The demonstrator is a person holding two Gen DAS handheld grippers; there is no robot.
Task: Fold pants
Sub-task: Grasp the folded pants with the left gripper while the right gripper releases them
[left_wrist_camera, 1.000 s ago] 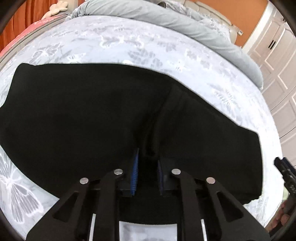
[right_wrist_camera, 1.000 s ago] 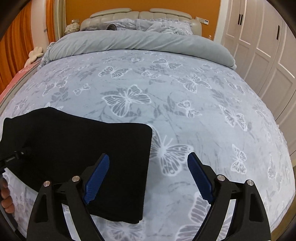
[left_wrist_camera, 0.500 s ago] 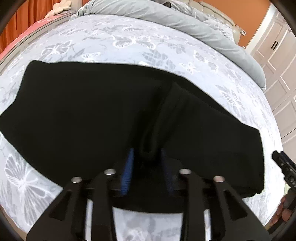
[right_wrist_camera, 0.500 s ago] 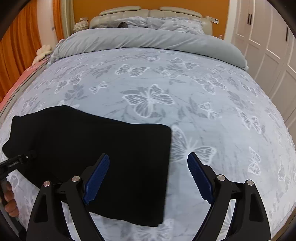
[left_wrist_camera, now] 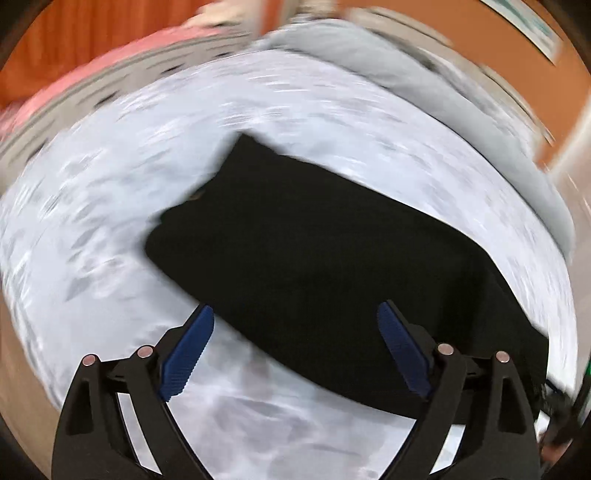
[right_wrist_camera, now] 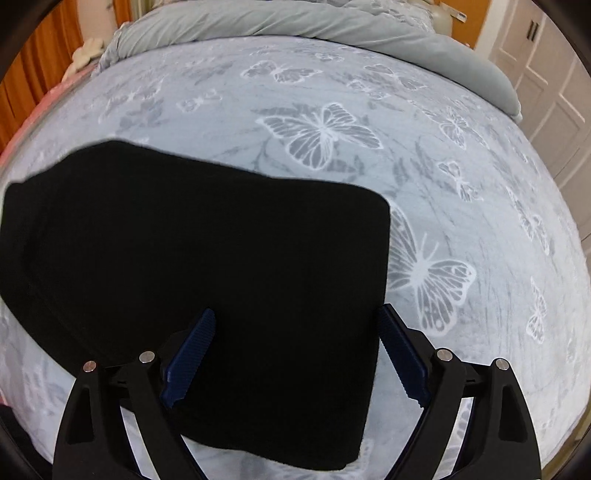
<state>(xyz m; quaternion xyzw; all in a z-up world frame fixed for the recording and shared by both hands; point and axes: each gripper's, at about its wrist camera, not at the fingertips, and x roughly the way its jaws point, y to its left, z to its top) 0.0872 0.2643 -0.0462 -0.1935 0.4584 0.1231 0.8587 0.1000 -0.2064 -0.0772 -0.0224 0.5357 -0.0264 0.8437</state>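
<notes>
The black pants [left_wrist_camera: 332, 266] lie folded flat on the butterfly-print bedspread [left_wrist_camera: 110, 184]. In the blurred left wrist view my left gripper [left_wrist_camera: 295, 343] is open and empty, above the near edge of the pants. In the right wrist view the pants [right_wrist_camera: 207, 266] fill the left and middle, with a straight right edge. My right gripper [right_wrist_camera: 295, 350] is open and empty, its jaws spread over the near right part of the pants; its right pad [right_wrist_camera: 400, 354] is beside that right edge.
A grey duvet [right_wrist_camera: 295, 22] is bunched at the head of the bed. White wardrobe doors [right_wrist_camera: 554, 81] stand to the right. Orange curtains [right_wrist_camera: 44, 55] and a pink bed edge are on the left. Bare bedspread [right_wrist_camera: 461, 184] lies right of the pants.
My left gripper let go of the pants fold, opened wide and pulled back, swinging fast. My right gripper moved left, so it now spans the pants' right part.
</notes>
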